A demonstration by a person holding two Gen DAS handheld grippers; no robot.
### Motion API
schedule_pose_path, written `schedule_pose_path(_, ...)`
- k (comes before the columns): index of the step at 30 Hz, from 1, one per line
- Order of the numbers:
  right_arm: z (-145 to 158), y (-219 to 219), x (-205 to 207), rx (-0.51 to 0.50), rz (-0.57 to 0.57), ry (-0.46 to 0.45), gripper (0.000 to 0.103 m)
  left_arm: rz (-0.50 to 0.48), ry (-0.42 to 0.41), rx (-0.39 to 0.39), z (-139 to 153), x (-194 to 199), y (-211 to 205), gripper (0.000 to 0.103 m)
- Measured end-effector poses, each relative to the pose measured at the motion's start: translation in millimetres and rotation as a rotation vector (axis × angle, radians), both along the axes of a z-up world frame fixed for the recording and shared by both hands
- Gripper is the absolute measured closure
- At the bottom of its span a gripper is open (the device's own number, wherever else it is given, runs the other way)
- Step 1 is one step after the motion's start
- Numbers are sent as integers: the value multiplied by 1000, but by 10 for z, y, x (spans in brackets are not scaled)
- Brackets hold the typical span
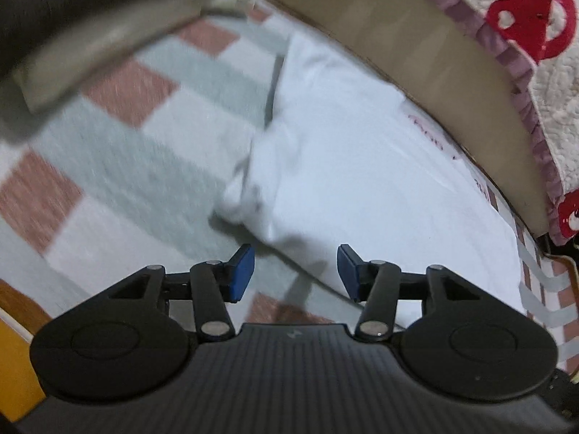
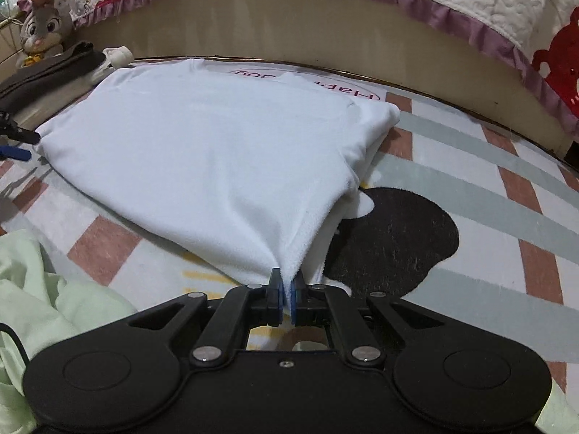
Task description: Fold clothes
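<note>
Green cloth (image 2: 39,289) near white shirt (image 2: 217,152); plush rabbit (image 2: 43,25) beyond.

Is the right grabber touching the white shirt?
Touching. The right wrist view shows the right gripper with its jaws pinched shut on the white shirt's near corner.

My left gripper (image 1: 295,273) angles downward with its jaws apart and nothing between them; my right gripper (image 2: 286,298) angles downward, clamped tight.

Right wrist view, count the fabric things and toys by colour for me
White: 1, the folded white shirt
Pale green: 1, the green garment
Dark grey: 1, the dark folded cloth
Grey: 1, the plush rabbit
Total: 4
</note>
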State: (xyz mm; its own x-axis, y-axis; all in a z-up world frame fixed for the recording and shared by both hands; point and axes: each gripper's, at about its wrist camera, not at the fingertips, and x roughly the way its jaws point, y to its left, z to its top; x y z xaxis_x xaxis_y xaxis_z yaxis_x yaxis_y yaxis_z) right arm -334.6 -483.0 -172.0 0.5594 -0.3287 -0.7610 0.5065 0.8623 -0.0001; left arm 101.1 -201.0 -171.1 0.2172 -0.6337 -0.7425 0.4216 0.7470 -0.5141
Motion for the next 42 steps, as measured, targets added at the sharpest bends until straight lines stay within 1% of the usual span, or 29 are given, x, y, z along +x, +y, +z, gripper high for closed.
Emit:
schedule_pose_path(3,-18,-6,7,-2,4,-2,99,85,68,-65,-150,60,4,39)
schedule_pose_path(4,-21,-8,3,2,2,-5,99,112,75,-92,-180,92,-7,34)
schedule_pose_path(5,-20,-3,3,0,2,-6,99,133,62,-106,-194,114,-31,34)
schedule_pose_path(6,-12,10,7,-12,4,-5,99,137,22,-101,-201,122,-74,35)
schedule_pose_path(7,-4,23,11,-24,6,-4,99,137,-24,-94,-206,127,-121,44)
schedule_pose_path(8,3,37,15,-36,8,-3,99,133,-76,-68,-205,123,-175,88)
schedule_pose_path(9,11,50,20,-49,11,-2,99,126,-130,-54,-167,110,-197,97)
schedule_pose_path(12,68,89,8,-80,7,-14,99,100,-311,-41,89,2,-211,97)
schedule_pose_path(14,138,93,-15,-96,3,-35,100,48,-453,-33,315,-152,-245,97)
schedule_pose_path(16,155,85,-20,-103,-1,-38,100,29,-505,1,373,-220,-260,96)
schedule_pose_path(17,128,74,-14,-95,-3,-31,100,38,-484,12,338,-203,-256,96)
schedule_pose_path(21,77,72,-23,-65,1,-8,100,116,-324,73,83,-45,-153,95)
schedule_pose_path(23,102,78,-21,-59,-3,4,100,135,-308,92,73,-41,-139,93)
schedule_pose_path(24,92,84,-4,-62,-3,32,100,141,-316,107,76,-54,-130,91)
schedule_pose_path(26,36,128,52,-94,5,128,100,152,-333,139,82,-87,-114,89)
schedule_pose_path(27,2,154,70,-114,7,172,100,156,-360,169,103,-114,-127,88)
schedule_pose_path(28,-19,160,72,-123,-2,211,100,159,-391,203,128,-143,-145,84)
schedule_pose_path(29,-23,140,55,-120,-27,242,101,162,-422,236,154,-173,-164,76)
schedule_pose_path(30,-23,118,27,-125,-55,272,101,165,-453,269,179,-202,-182,74)
schedule_pose_path(31,2,81,-35,-121,-97,272,99,168,-484,303,204,-232,-200,74)
schedule_pose_path(32,53,28,-124,-87,-147,236,90,181,-511,339,224,-250,-215,75)
schedule_pose_path(33,103,-28,-223,-15,-187,166,89,199,-514,359,236,-252,-201,76)
schedule_pose_path(34,154,-90,-333,104,-211,54,88,211,-468,338,224,-198,-155,75)
schedule_pose_path(35,181,-148,-435,239,-226,-64,75,221,-411,307,206,-132,-104,75)
schedule_pose_path(36,165,-192,-504,379,-225,-167,64,239,-321,249,161,-76,-13,75)
schedule_pose_path(37,121,-216,-530,485,-224,-230,51,267,-222,184,97,-35,100,75)
schedule_pose_path(38,65,-234,-530,551,-236,-262,50,292,-133,129,26,2,198,74)
schedule_pose_path(40,-57,-279,-509,624,-283,-288,48,335,34,30,-115,59,371,71)
schedule_pose_path(42,-164,-307,-483,671,-332,-311,48,359,136,-59,-192,81,487,69)
